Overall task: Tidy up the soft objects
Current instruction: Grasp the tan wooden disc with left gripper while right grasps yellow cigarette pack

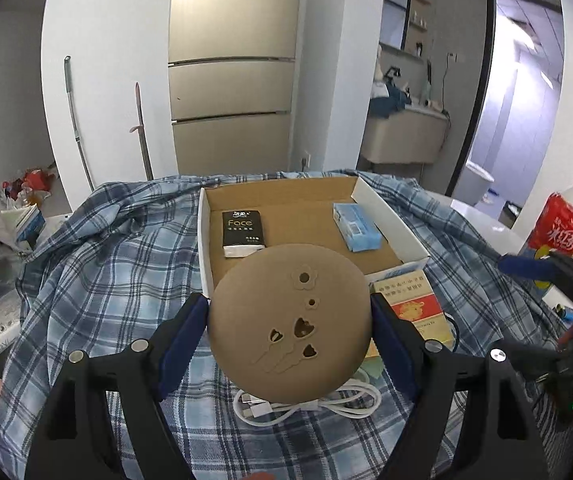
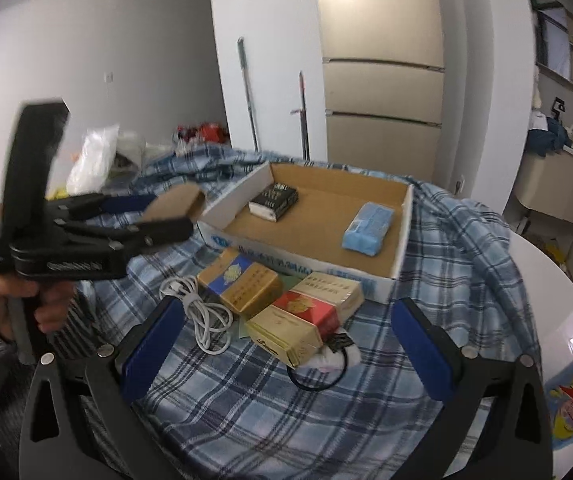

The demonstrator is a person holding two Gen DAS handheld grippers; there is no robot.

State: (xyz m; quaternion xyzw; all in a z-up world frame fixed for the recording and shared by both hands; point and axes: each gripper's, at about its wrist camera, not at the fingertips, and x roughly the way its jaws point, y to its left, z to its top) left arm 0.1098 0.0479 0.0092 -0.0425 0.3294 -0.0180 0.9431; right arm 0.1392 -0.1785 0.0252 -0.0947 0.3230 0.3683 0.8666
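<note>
The left claw (image 1: 289, 330) clamps a round tan pad (image 1: 288, 320) with flower and heart cutouts, held above the plaid cloth (image 1: 106, 280). The right claw (image 2: 286, 340) gapes empty. A black "Face" tissue pack (image 1: 241, 233) lies in the cardboard box (image 1: 390, 216).

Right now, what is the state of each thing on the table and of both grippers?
Left gripper: shut on the tan disc.
Tan disc: lifted, held by its edges.
Right gripper: open, holds nothing.
Box: open, no lid.
Black tissue pack: lying flat in the box.
Blue tissue pack: lying in the box.
White cable: coiled on the cloth.
Two cartons: closed, outside the box.
</note>
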